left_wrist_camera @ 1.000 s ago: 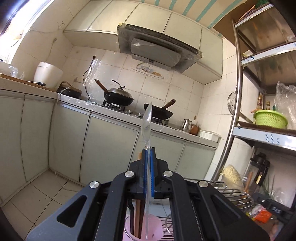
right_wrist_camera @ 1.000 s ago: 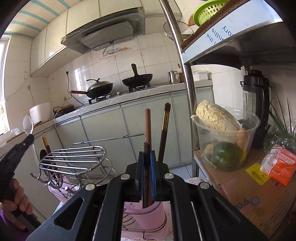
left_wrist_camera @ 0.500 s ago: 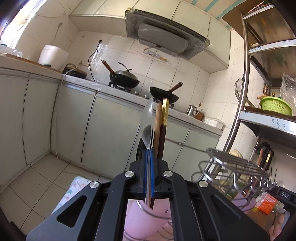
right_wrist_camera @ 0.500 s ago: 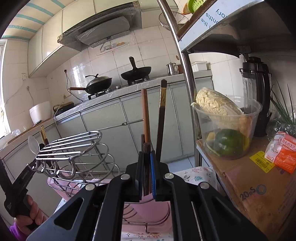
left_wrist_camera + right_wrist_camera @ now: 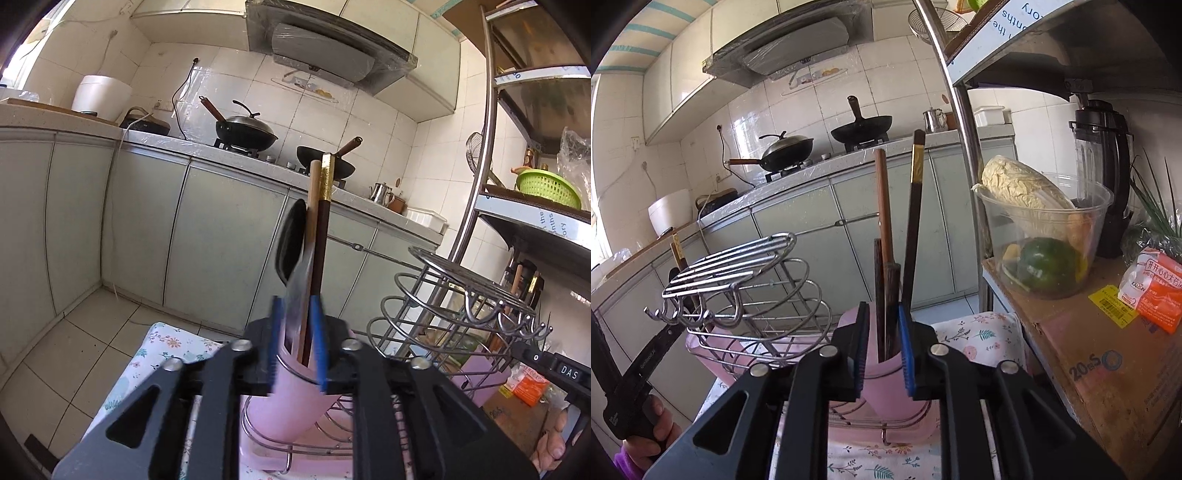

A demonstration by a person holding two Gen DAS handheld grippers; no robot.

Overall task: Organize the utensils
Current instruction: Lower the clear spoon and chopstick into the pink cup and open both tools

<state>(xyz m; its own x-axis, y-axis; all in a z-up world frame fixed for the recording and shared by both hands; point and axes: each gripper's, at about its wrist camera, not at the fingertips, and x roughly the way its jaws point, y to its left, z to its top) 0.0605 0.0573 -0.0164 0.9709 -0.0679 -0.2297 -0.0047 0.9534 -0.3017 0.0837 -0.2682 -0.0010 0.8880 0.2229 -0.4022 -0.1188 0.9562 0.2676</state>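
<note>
In the left wrist view my left gripper [image 5: 297, 343] is open over a pink utensil cup [image 5: 280, 402] in a wire rack. A clear plastic spoon [image 5: 293, 254] stands loose between the pads in the cup, beside a wooden chopstick [image 5: 314, 206] and a dark gold-banded chopstick [image 5: 324, 221]. In the right wrist view my right gripper [image 5: 882, 343] is open over a second pink cup [image 5: 886, 384]. Dark chopsticks [image 5: 886, 299] stand in it between the pads, with a wooden chopstick [image 5: 884, 206] and a gold-banded one [image 5: 914, 206].
A wire dish rack [image 5: 746, 280] on a pink tray sits on a floral cloth [image 5: 975, 332]. A cardboard box [image 5: 1108, 362] with a bowl of vegetables [image 5: 1041, 236] and a blender [image 5: 1108, 177] stands right. A steel shelf post [image 5: 964, 129] rises close behind.
Both grippers came down toward the pink cups and opened. The spoon left the left jaws and now stands in the cup; the dark chopsticks left the right jaws and stand in theirs.
</note>
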